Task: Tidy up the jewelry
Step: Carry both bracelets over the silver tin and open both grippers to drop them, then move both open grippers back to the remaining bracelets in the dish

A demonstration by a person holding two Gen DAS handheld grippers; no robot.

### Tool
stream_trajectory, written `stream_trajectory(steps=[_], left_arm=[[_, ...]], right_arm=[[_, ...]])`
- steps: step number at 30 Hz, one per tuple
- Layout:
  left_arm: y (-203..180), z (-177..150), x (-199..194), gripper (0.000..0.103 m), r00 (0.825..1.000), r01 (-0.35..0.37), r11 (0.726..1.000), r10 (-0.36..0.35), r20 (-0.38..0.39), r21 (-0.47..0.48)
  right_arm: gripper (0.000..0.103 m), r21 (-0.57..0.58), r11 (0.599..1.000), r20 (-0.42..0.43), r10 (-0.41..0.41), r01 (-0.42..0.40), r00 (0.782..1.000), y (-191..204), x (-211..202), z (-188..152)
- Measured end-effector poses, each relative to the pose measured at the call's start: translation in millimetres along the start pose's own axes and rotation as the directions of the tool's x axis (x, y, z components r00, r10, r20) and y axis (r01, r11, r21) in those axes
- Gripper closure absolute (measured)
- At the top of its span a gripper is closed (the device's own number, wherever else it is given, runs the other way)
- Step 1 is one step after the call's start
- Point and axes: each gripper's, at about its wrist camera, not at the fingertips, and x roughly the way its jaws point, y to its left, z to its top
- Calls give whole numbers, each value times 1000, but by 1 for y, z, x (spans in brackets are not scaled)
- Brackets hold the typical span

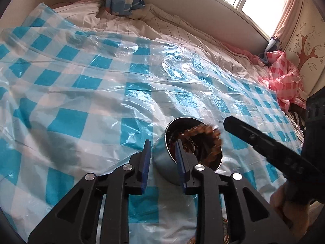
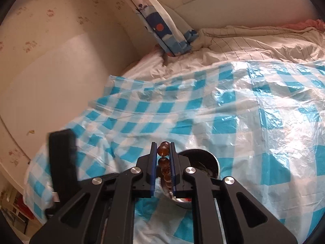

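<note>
A round metal tin stands tilted on the blue-checked plastic sheet, with dark beaded jewelry inside. My left gripper straddles its near rim, one finger outside and one inside, the pads standing apart from the thin wall. A brown bead bracelet, blurred, hangs over the tin's mouth from the right gripper, which comes in from the right. In the right wrist view my right gripper is shut on the amber beads, and the strand hangs down toward the tin. The left gripper shows at the left.
The sheet covers a bed with a striped white quilt. A crumpled pink-checked plastic sheet lies at the far right under the window. A blue patterned curtain hangs at the bed's head. A person's hand holds the right gripper.
</note>
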Motion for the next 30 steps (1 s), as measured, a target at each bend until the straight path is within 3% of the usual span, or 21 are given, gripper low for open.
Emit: stream_trajectory(steps=[1,3,11,18,23,30], left_arm=[[2,-2,-5,75,1000,-6,1000,6,4,4],[3,-10,-15,70,1000,-24,999,23,12,23],[1,-55,-37,61,999,-46,998,46,-4,51],[2,-99,-36,57,999,-20,1000,21,-48,13],[2,-116,-36,57,997,-41,999,41,-62,9],[-15,-124,-43,55,999,-30,996,33,-35,80]], right_arm=[[86,10,998,-14,-55,55,998,-6,4,-4],[83,38,995,-6,-89,89,996,-15,-3,-13],[68,50,990,-41,-133,135,990,-32,-69,-83],[66,173,971,-107,-146,163,984,-52,-83,-142],[66,102,981,-75,-155,162,985,-35,-89,-147],[62,34,985,-91,-168,172,982,-22,-82,-154]])
